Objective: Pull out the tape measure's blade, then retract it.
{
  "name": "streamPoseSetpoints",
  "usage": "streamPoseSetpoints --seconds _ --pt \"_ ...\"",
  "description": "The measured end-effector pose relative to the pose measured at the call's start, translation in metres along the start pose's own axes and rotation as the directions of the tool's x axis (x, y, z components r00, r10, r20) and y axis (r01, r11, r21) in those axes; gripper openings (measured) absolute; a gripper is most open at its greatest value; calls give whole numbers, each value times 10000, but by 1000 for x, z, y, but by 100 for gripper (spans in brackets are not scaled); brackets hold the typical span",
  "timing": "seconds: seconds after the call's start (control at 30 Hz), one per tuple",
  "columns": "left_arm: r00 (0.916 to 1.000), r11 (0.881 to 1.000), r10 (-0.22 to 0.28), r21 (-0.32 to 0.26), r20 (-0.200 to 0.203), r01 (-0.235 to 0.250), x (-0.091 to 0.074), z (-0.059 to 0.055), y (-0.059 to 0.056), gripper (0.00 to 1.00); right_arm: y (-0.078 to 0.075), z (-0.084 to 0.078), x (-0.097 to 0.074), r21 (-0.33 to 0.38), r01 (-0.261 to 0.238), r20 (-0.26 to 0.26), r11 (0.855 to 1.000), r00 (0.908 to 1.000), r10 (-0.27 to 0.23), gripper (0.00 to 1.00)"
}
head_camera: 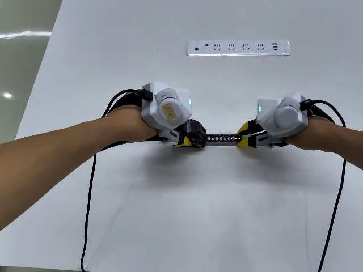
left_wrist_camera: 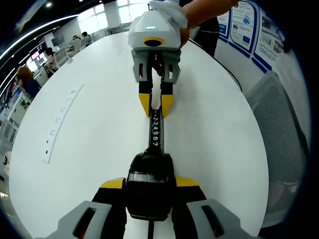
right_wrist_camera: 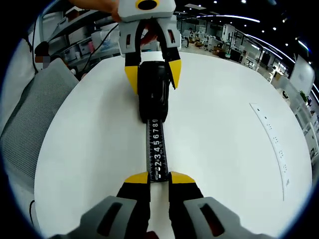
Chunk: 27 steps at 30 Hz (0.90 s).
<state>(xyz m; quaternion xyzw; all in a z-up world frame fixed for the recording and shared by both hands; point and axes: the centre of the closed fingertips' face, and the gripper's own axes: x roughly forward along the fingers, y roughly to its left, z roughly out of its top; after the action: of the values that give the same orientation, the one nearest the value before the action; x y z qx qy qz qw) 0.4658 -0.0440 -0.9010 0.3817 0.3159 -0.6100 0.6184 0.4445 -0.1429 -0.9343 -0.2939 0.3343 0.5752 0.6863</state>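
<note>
- The tape measure lies low over the white table (head_camera: pixel 181 215), strung between the two hands, about midway across the near part of the top
- The left gripper (left_wrist_camera: pixel 149 183) has its yellow-tipped jaws clamped on either side of the black case (left_wrist_camera: pixel 149 196); that hold looks meant to anchor the body so it cannot slide after the pull
- The right gripper (right_wrist_camera: pixel 159 178) has its jaws pressed together on the free end of the blade (right_wrist_camera: pixel 156 144), pinching it flat from both edges, which gives a straight pull along the blade's length
- The two grippers face each other nose to nose on one line, so the blade runs straight with no twist or sag that I can make out
- Only a short run of blade is out: the printed figures go up to about nine between the pinch and the mouth of the case
- The case is the one container here, and by my reckoning nearly all of the blade sits coiled inside it, so the pulling-out step looks barely begun and the retracting is not yet due
- A white power strip (head_camera: pixel 238 47) lies well apart at the far side of the table, out of the way of the pull
- A black cable (head_camera: pixel 89 198) trails from the left hand down toward the near edge, clear of the blade
</note>
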Motion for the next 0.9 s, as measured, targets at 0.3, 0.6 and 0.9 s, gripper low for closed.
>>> streamPoseSetpoints --seconds 0.3,0.6,0.9 --pt "10000 10000 -46 44 -24 46 0 0 -1 32 0 -15 -11 110 63 -148 9999 9999 -61 12" --pt "10000 9999 -37 101 -87 38 0 0 -1 32 -1 -27 -18 129 36 -228 9999 9997 -34 12" --pt "9999 10000 -6 49 -107 6 0 0 -1 32 -2 -41 -29 236 92 -419 9997 9991 -82 12"
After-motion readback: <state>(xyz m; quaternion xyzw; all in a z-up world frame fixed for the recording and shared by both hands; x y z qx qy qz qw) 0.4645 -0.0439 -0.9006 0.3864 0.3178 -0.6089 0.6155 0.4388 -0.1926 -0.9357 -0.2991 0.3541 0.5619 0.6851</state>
